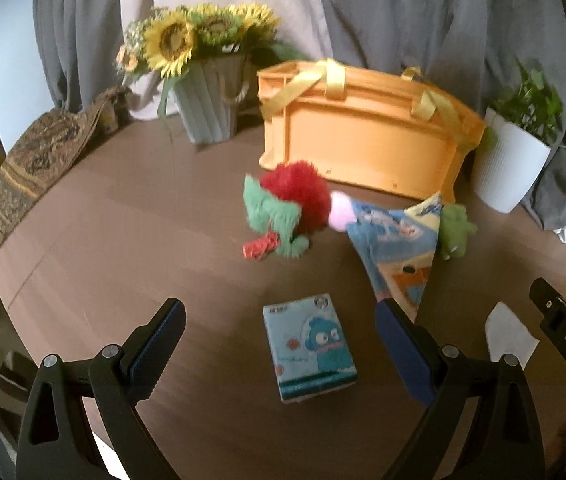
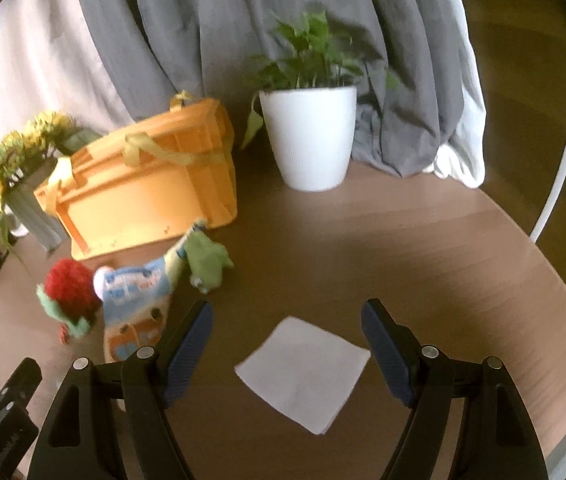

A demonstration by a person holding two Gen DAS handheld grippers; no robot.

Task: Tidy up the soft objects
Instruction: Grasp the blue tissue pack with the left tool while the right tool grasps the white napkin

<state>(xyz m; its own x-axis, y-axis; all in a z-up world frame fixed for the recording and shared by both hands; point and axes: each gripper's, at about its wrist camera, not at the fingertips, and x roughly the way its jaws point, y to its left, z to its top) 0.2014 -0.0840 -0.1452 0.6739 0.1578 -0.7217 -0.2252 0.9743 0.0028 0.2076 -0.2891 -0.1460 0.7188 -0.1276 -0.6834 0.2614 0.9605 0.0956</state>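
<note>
Both grippers, left gripper (image 1: 279,340) and right gripper (image 2: 285,344), hover spread and empty over the brown table (image 2: 423,248), where the right should probably settle squarely before pinching the flat white folded cloth (image 2: 303,372) between its fingers.

A lived-in home, likely a living or dining room. A round brown wooden table (image 2: 423,248) fills the lower half of both views, backed across the top by grey curtains (image 2: 211,32) over pale sheers. At upper left of the left view stands a vase of sunflowers (image 1: 187,40), with a patterned woven runner (image 1: 31,160) at the left edge. A white potted plant (image 2: 309,136) sits at centre top of the right view.
</note>
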